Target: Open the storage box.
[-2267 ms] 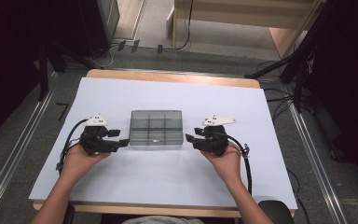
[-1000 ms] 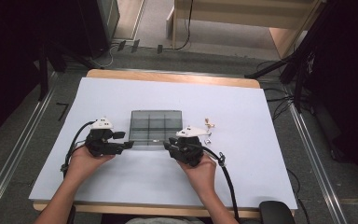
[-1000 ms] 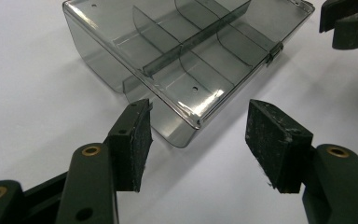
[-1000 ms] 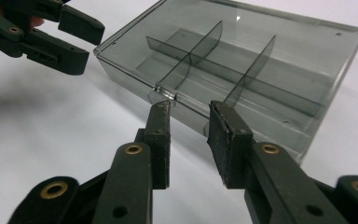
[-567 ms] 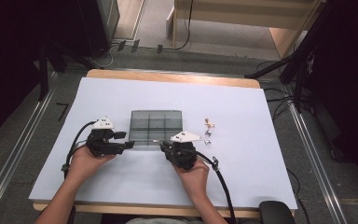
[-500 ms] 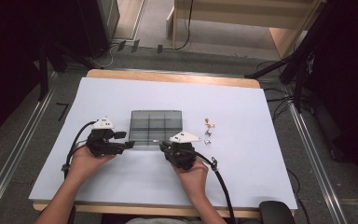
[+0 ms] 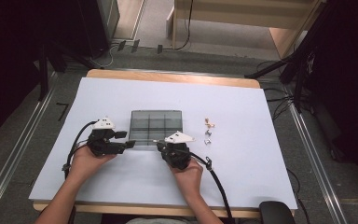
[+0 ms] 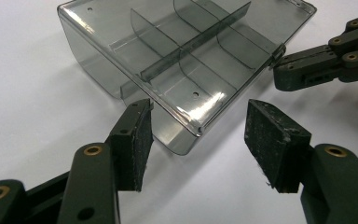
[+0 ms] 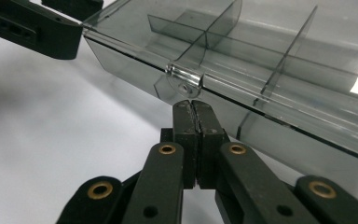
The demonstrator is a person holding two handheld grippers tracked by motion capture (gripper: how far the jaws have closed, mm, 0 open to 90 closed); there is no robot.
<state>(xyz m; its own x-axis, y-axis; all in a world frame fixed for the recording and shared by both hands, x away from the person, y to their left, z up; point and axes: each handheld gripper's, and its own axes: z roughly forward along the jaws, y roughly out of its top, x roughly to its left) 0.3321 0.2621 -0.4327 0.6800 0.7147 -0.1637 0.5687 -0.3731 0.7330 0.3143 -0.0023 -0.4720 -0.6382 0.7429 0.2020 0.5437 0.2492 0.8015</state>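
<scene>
A smoky clear compartment box (image 7: 156,126) with inner dividers lies in the middle of the white sheet. Its near left corner (image 8: 186,133) sits between the pads of my left gripper (image 8: 200,128), which stands open without touching it. My left gripper (image 7: 129,143) lies at the box's front left. My right gripper (image 9: 193,106) is shut, tips just below the box's clear front latch (image 9: 184,79). Its jaws have just closed with nothing between them. From above, my right gripper (image 7: 159,146) is at the box's front edge.
Three small metal parts (image 7: 208,132) lie on the sheet right of the box. The white sheet (image 7: 261,158) covers a wooden table (image 7: 168,77). A black cable trails from each gripper toward the near edge. Dark stands and floor rails flank the table.
My right gripper has moved left from the box's right side to its front edge and dropped lower, its jaws closing. The small parts now lie uncovered. The left gripper has barely shifted.
</scene>
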